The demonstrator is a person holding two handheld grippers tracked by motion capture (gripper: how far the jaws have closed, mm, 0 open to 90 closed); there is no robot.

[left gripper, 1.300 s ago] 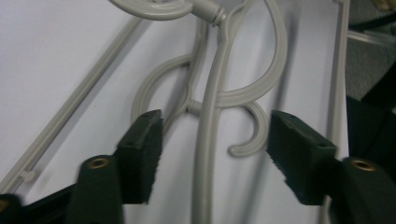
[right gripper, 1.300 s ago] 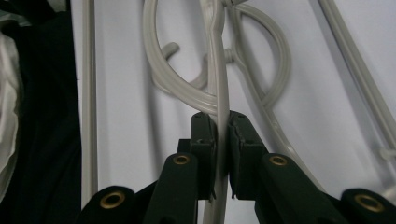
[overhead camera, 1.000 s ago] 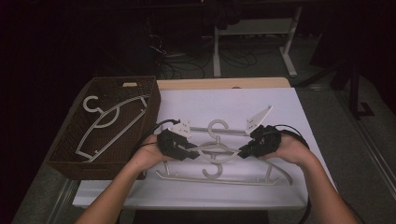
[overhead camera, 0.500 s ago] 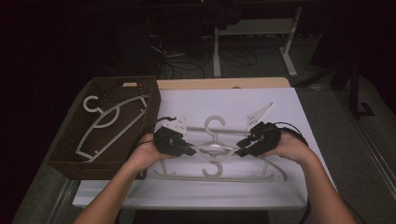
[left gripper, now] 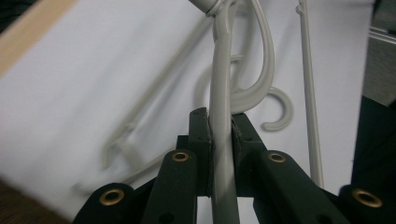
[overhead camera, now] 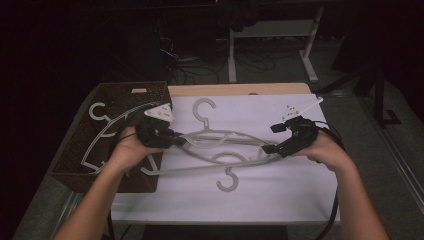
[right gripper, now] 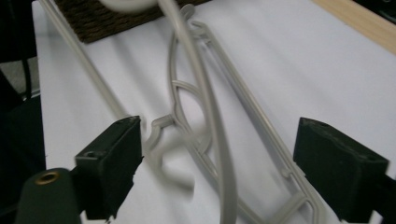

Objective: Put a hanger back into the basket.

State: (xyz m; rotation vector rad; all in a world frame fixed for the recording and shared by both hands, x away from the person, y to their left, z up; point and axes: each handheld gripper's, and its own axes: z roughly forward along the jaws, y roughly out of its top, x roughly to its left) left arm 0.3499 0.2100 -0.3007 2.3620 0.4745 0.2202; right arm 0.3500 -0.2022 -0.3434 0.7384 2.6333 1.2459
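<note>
A grey plastic hanger (overhead camera: 220,135) hangs above the white sheet, hook (overhead camera: 205,107) pointing away from me. My left gripper (overhead camera: 172,139) is shut on its left arm; in the left gripper view the pads (left gripper: 201,135) squeeze the grey bar (left gripper: 220,93). My right gripper (overhead camera: 272,139) stands at the hanger's right end, its jaws just having been opening. The hanger's arm (right gripper: 205,93) passes between the wide-apart pads (right gripper: 116,154) without touching them. A second grey hanger (overhead camera: 227,181) lies flat on the sheet beneath.
A brown woven basket (overhead camera: 75,167) at the left edge of the table holds another hanger (overhead camera: 100,135). The white sheet (overhead camera: 280,195) covers the wooden table (overhead camera: 240,90). Beyond the table are dark floor, cables and a desk frame.
The right gripper let go of the hanger and opened wide, drifting slightly right. The left gripper rose and moved left toward the basket, carrying the hanger with it.
</note>
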